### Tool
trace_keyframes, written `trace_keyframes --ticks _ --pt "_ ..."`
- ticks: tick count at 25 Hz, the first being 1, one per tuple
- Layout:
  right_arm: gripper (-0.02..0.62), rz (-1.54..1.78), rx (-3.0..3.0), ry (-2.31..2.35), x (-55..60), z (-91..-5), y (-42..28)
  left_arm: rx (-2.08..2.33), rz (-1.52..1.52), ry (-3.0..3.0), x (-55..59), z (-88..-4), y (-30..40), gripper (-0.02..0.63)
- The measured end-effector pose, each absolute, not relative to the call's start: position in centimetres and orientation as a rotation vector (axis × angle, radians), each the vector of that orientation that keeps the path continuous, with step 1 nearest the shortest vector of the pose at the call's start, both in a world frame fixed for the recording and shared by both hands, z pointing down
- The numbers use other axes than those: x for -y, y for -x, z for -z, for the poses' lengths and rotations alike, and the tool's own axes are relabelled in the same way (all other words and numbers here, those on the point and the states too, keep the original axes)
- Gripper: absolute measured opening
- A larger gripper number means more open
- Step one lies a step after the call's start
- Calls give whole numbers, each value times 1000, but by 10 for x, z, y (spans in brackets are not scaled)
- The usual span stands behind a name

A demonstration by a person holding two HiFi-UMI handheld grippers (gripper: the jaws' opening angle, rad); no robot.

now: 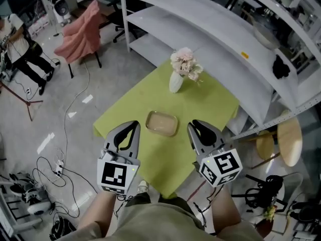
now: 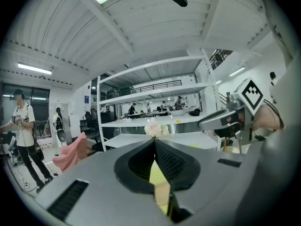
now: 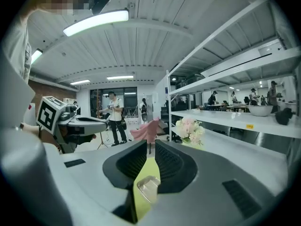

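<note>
- Left tongs (image 1: 135,124): closed tip to tip, holding nothing. Right tongs (image 1: 194,123): a narrow slit apart, holding nothing.
- Tray (image 1: 161,123): on the green worktop (image 1: 213,104), between both tongs, touching neither.
- The head view shows the whole tray. The right gripper view shows only part, framed below its jaws.
- Flower vase (image 1: 176,79): beyond the tray.

green table (image 1: 215,104), beige tray (image 1: 161,123), pink flowers (image 1: 185,63)
</note>
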State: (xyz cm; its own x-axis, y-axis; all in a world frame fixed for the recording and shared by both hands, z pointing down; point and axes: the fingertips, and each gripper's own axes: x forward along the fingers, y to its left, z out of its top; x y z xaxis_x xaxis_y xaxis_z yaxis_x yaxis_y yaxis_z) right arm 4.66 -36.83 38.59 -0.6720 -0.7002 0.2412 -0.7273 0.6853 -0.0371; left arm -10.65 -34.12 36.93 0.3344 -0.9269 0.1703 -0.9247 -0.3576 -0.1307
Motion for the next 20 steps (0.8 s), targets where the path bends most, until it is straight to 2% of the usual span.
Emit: trace_keyframes --ticks 10,20 --pt "69 -419 2610 -1055 457 -496 -46 -1867 473 2578 392 -430 103 6" --pt "69 -550 2458 -951 487 -610 -34 -1918 602 2624 414 -494 107 6"
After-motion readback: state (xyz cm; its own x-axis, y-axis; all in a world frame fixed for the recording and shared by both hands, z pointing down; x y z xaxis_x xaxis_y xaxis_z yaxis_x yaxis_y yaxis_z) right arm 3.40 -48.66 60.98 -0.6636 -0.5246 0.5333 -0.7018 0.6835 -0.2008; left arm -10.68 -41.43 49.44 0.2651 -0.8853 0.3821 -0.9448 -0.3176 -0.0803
